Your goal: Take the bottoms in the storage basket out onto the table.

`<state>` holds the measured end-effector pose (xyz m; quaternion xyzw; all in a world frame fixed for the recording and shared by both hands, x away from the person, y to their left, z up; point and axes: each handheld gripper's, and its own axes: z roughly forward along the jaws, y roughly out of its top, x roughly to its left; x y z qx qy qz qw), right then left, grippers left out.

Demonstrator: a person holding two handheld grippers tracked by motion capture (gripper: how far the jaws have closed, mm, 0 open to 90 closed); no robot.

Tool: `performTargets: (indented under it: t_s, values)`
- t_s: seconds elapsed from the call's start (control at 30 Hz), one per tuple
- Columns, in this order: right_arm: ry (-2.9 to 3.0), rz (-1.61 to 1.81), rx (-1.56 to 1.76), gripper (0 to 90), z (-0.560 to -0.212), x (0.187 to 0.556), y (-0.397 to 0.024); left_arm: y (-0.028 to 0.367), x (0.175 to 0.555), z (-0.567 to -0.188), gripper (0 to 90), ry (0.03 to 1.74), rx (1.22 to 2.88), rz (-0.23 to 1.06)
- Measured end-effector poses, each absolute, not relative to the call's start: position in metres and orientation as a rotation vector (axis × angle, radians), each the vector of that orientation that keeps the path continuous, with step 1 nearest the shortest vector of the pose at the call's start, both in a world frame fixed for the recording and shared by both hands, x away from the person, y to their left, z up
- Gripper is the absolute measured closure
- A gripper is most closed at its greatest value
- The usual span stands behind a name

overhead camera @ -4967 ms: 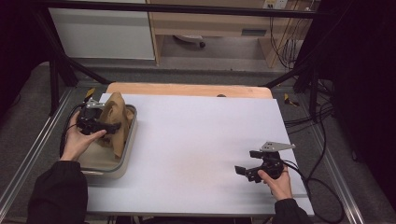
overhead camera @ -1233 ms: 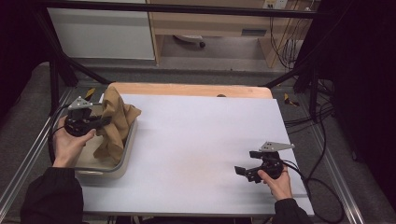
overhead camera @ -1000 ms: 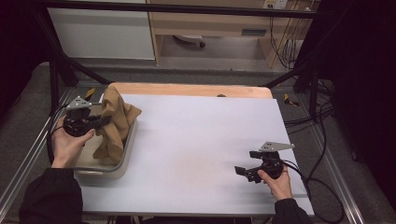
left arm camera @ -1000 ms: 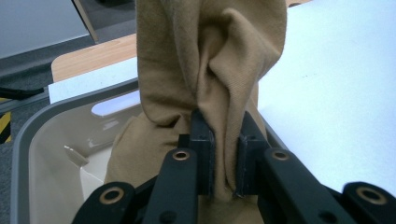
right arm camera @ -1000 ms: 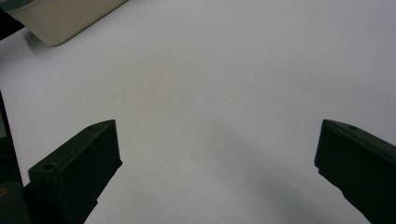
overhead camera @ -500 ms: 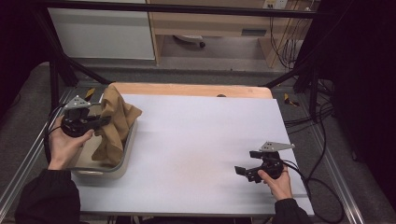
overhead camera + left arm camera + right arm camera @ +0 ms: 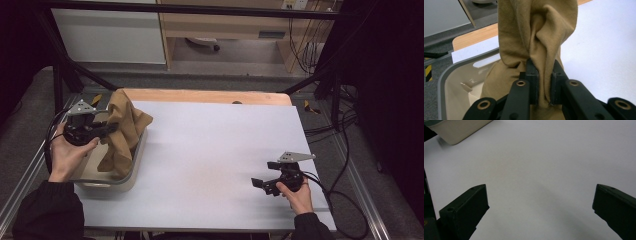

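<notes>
We've got the left tongs [image 7: 102, 129] clamped tight on a fold of the tan cloth [image 7: 124, 131], and you can see it best in the left gripper view: both jaws pinch a bunched ridge of fabric [image 7: 541, 45] right at the tips. The cloth hangs from that pinch, long axis pretty much up and down, its lower end trailing into the grey tub [image 7: 131, 172] while the top stands well above the tub's rim. One flap spills over the tub's edge toward the white bench [image 7: 220, 150].

Our right tongs [image 7: 262, 177] are spread wide with nothing in them, resting low on the bench well away from the tub, on the far side from it. The right gripper view looks across bare bench between the jaws, with a corner of the tub [image 7: 456, 130] up in the distance.

So the cloth belongs to the left hand for now. Our guess is that it comes out of the tub toward the open bench, which lies between the tub and the right tongs.
</notes>
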<state>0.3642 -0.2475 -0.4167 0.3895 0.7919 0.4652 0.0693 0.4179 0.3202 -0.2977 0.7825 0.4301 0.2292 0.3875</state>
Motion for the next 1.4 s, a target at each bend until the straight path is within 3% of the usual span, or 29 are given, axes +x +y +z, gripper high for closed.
performTargets:
  t_s: [1.4]
  values:
    - [2.385,1.398,1.170,0.7,-0.417,0.364,-0.248,0.297,0.407,-0.278,80.0,1.017,1.944,0.601]
